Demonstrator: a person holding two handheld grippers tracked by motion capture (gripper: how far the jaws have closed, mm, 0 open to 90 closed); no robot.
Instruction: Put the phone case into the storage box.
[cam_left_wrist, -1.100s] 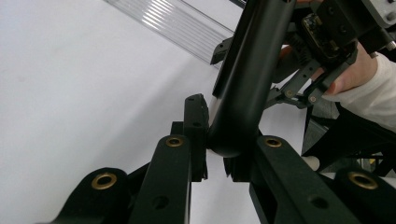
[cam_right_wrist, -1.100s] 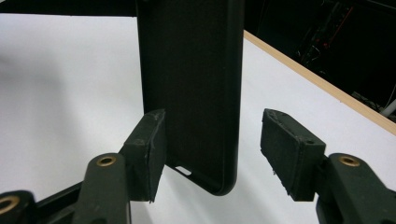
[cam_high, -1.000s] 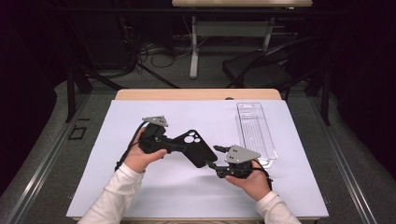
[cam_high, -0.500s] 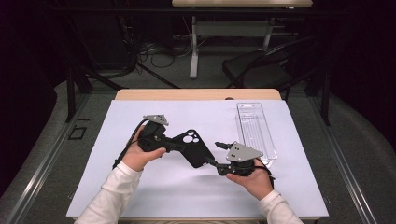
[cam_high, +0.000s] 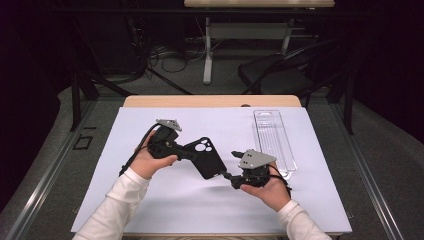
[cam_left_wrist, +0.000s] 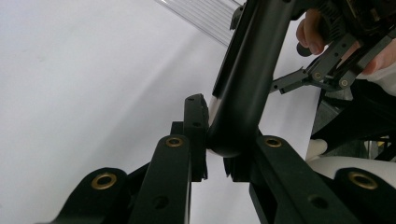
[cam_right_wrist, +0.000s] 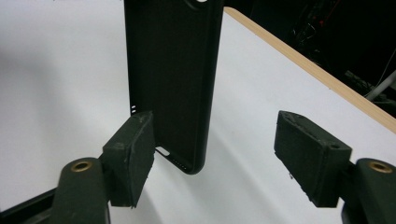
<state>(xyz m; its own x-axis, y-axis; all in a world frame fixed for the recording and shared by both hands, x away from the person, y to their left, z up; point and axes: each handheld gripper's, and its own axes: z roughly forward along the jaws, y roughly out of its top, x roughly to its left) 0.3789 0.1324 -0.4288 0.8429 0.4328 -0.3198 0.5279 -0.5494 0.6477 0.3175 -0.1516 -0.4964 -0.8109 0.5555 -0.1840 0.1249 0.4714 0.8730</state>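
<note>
A black phone case (cam_high: 204, 156) with camera cut-outs hangs above the white table cover, tilted. My left gripper (cam_high: 187, 152) is shut on its upper end. In the left gripper view both pads of the left gripper (cam_left_wrist: 219, 144) pinch the case's rounded edge (cam_left_wrist: 247, 70). My right gripper (cam_high: 227, 176) sits at the case's lower corner, and its jaws have just been opening. In the right gripper view the case's end (cam_right_wrist: 173, 70) stands between the jaws of the right gripper (cam_right_wrist: 215, 154). The left pad (cam_right_wrist: 133, 154) is close beside it and the right pad (cam_right_wrist: 308, 156) is well apart.
A clear plastic packaging tray (cam_high: 272, 140) lies on the white cover (cam_high: 150, 210) at the right, beyond my right hand. The wooden table edge (cam_high: 210, 101) runs along the back. A dark chair (cam_high: 280, 75) and desk legs stand on the floor behind.
The right gripper's jaws stand a little wider at the case's lower corner. Both hands and the case have kept their places.
</note>
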